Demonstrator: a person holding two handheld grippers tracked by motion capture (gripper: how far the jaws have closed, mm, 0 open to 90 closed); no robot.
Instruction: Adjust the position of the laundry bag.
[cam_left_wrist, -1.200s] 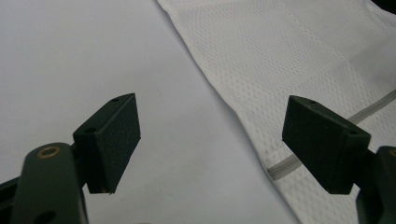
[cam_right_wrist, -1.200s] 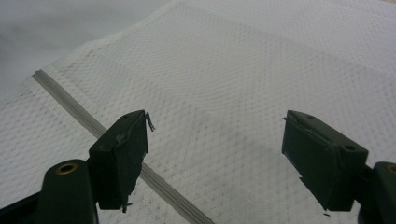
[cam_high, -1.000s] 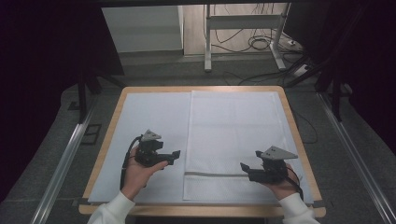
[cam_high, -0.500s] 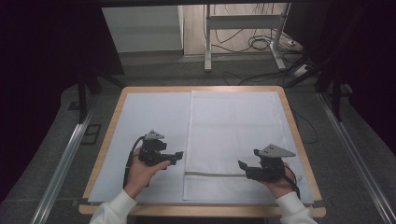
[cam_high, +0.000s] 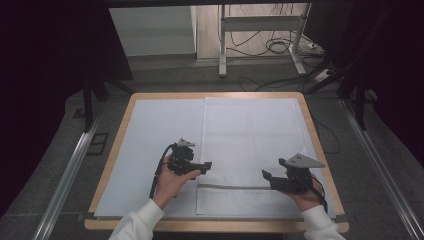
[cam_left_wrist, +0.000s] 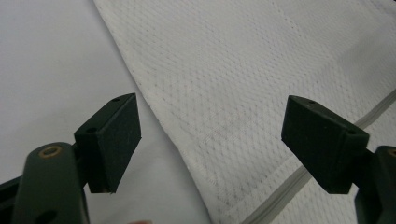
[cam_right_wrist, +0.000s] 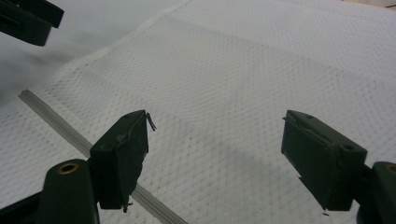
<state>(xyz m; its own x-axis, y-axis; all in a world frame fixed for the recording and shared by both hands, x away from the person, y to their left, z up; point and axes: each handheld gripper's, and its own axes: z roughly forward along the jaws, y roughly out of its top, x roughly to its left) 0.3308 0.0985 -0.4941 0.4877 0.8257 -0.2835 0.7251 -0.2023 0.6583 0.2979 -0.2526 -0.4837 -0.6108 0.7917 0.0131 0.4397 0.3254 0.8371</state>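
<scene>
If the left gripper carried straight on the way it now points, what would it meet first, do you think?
Most likely the white mesh cloth. The left gripper, jaws open, points down at the cloth's long edge near the grey stripe, so it would probably touch there, though the height above the cloth is hard to judge.

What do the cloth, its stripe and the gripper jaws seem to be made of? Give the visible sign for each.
Cloth: white woven or knitted textile, matt; a fine honeycomb mesh texture shows. Stripe: a smoother grey band, probably woven in or stitched on; it looks flat and slightly raised. Gripper jaws: black, matt, likely hard plastic or rubber-faced; blocky moulded edges with screw holes, right gripper scuffed.
</scene>
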